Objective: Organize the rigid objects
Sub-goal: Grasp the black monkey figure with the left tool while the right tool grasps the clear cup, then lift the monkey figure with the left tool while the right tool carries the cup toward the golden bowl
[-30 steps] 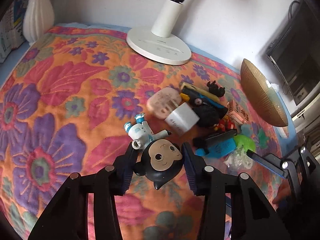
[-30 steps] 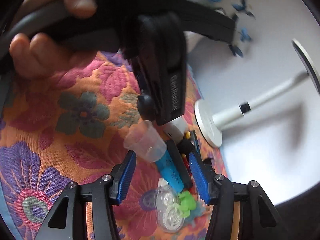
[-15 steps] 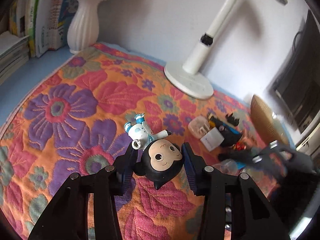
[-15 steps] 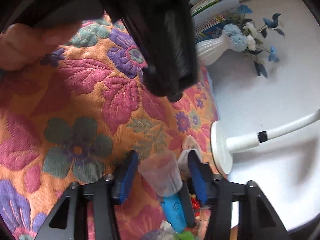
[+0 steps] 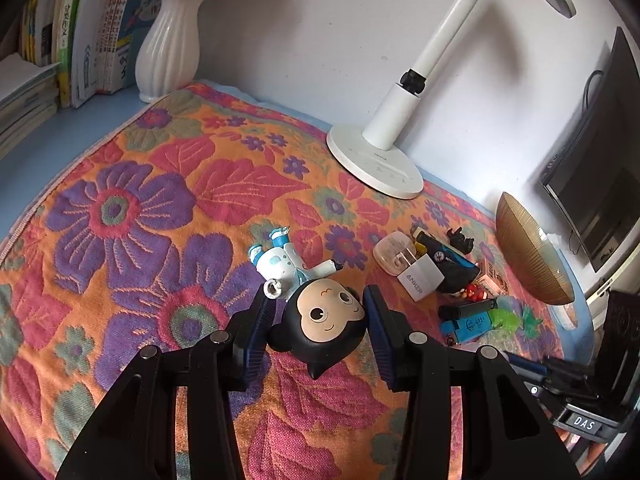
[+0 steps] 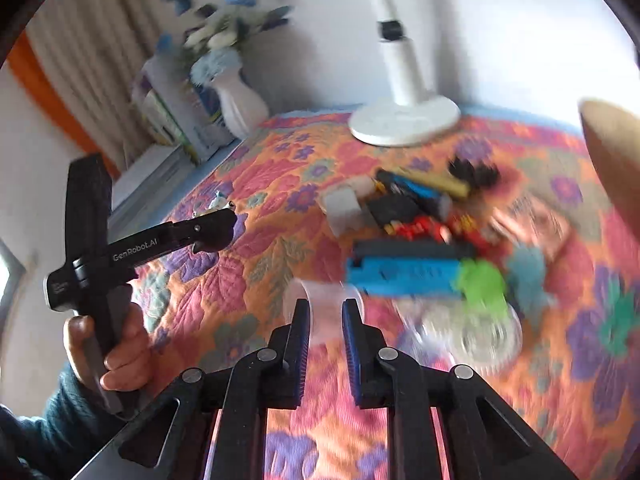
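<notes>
Clear plastic cup (image 6: 320, 300) clamped in right gripper (image 6: 325, 316), empty, left gripper (image 5: 318, 320) clamping figurine (image 5: 320, 316)

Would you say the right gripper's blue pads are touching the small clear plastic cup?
Touching: in the right wrist view, the right gripper has its blue pads pressed against both sides of the clear plastic cup.

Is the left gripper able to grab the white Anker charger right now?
Probably not yet. The left gripper is shut on the black-haired doll, so its jaws are full. The charger lies unblocked nearby.
</notes>
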A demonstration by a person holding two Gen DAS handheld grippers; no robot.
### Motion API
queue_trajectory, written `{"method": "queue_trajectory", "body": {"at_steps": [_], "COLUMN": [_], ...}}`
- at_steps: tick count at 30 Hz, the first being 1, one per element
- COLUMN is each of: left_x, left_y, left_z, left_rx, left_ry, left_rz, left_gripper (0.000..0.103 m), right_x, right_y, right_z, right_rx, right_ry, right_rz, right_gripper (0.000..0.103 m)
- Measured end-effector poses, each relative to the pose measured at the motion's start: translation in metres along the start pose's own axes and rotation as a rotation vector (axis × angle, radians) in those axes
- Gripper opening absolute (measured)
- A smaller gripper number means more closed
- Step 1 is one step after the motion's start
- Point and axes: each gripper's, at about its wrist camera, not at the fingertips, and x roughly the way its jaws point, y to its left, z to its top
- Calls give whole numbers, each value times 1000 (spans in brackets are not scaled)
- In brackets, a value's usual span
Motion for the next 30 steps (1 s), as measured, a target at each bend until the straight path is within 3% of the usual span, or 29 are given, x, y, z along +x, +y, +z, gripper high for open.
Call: {"method": "queue_trajectory", "body": {"at_steps": [2,5,7,9,12,17,18,19,20,25,27,30], "left_x": [0,-2,-4,-5,-4,0,1,2,2,12,15,15], "left_y": [-1,-3,-4,-6,-8,-9,-9,-8,-7,-6,-5,-5], "left_z": [-1,-2,-2,-3,-3,-3,-3,-3,-3,-3,-2,-1], "left_rx": [5,19,30,40,52,59,56,51,45,30,24,20], "left_ry": [0,-10,-25,-30,-27,-3,5,10,14,61,72,67], "left_rz": [9,19,18,27,37,44,37,34,37,57,82,117], "left_gripper": [42,42,42,42,42,45,50,50,50,55,68,73], "right_x": [-3,-6,-13,-18,-15,7,13,20,24,5,-4,-6], "right_y": [-7,-12,-11,-6,3,28,31,35,36,41,45,48], "right_z": [-10,-13,-19,-21,-23,-19,-18,-17,-16,-16,-15,-13], "right_rx": [42,75,88,69,12,-75,-89,-104,-112,-114,-134,-139], "right_ry": [13,27,17,-2,3,22,30,42,54,49,98,192], "right_rz": [-24,0,25,29,-10,-149,-185,-231,-250,-224,-261,-269], "right_gripper": [18,31,60,72,79,79,73,48,38,39,39,39]}}
